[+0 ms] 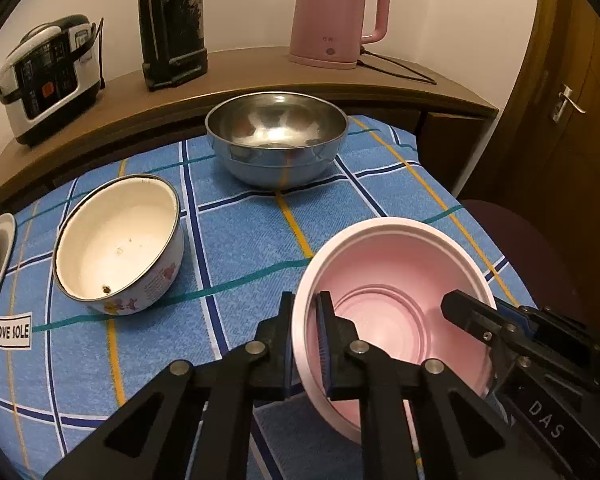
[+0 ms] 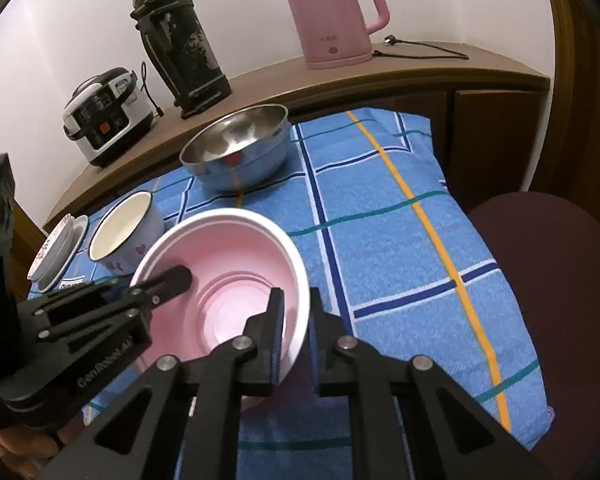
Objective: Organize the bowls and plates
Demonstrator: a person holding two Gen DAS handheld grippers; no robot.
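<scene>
Both grippers clamp the pink bowl by its rim, on the blue checked cloth.

Left gripper pinches the left wall and right gripper the opposite wall, one finger inside, one outside. It looks like light, stiff plastic, maybe slippery, so the rim is the good place. A tag on the cloth reads "LOVE SOLE"; the right gripper's body shows "DAS".

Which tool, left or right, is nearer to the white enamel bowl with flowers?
Left. The left tool grips the pink bowl on the rim side facing the white enamel bowl; the right tool grips the opposite rim, farther away.
</scene>
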